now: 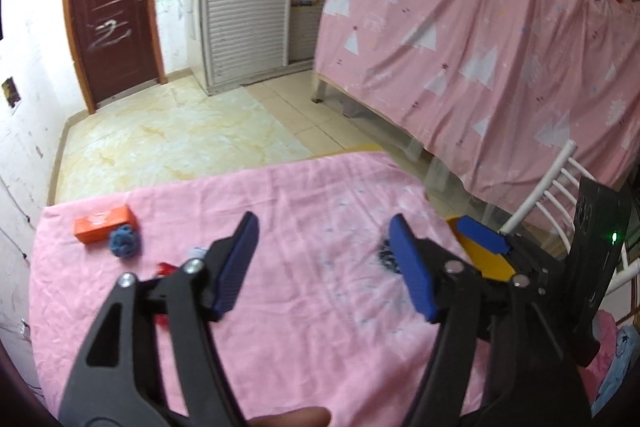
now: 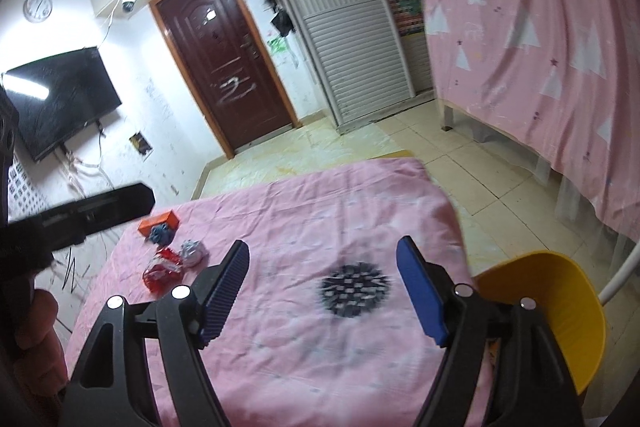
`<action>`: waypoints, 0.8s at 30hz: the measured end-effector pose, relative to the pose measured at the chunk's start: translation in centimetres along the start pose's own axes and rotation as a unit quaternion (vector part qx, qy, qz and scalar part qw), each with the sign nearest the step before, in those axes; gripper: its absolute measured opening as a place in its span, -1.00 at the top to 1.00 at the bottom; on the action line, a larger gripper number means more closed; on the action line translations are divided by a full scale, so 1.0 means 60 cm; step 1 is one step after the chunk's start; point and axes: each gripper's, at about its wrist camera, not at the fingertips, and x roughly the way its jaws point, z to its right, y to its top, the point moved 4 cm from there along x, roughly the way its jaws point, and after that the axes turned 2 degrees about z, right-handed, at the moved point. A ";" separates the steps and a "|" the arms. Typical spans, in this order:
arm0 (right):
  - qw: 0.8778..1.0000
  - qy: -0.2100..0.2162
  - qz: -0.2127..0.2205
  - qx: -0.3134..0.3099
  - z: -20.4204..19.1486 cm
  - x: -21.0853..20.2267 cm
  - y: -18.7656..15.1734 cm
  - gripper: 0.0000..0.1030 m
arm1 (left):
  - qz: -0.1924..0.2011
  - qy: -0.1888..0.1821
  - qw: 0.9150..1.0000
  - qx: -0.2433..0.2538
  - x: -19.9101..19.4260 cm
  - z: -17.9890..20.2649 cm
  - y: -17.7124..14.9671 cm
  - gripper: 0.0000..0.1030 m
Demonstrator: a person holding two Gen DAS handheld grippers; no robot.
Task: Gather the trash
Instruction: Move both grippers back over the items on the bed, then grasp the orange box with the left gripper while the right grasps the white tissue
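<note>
Tabletop point(image 2: 360, 367) covered with one pink cloth; one dark patterned patch point(image 2: 355, 289) printed near its middle.

Trash count, right wrist view: four items, all grouped at the far left corner of the tabletop.
- One orange box point(image 2: 158, 221), farthest back, near the cloth's edge.
- One blue crumpled wad point(image 2: 161, 234), touching the box's near side.
- One grey-white crumpled wad point(image 2: 192, 253), just nearer than the blue one.
- One red shiny wrapper point(image 2: 163, 270), beside the grey wad on its left.

Left wrist view confirms the box point(image 1: 103, 224) and blue wad point(image 1: 125, 242); the red wrapper there is mostly hidden behind the gripper's finger, and the grey wad shows only as a sliver.

One yellow bin point(image 2: 560, 311) at the tabletop's right edge, beside one white chair point(image 1: 548, 195).

Left gripper point(image 1: 324, 267): jaws spread, nothing between them, above the cloth.
Right gripper point(image 2: 324, 291): jaws spread, nothing between them, above the patterned patch.

Both views motion-blurred. One dark door point(image 2: 224, 67) in the far wall.
</note>
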 end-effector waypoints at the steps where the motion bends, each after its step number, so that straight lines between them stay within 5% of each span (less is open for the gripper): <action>1: 1.000 0.002 -0.004 -0.006 -0.011 0.007 0.000 -0.36 | 0.002 0.005 1.000 -0.003 -0.002 -0.013 0.001 -0.31; 24: 0.989 0.044 -0.084 -0.116 -0.191 0.144 -0.029 -0.40 | -0.021 0.103 0.992 -0.069 0.008 -0.290 -0.009 -0.49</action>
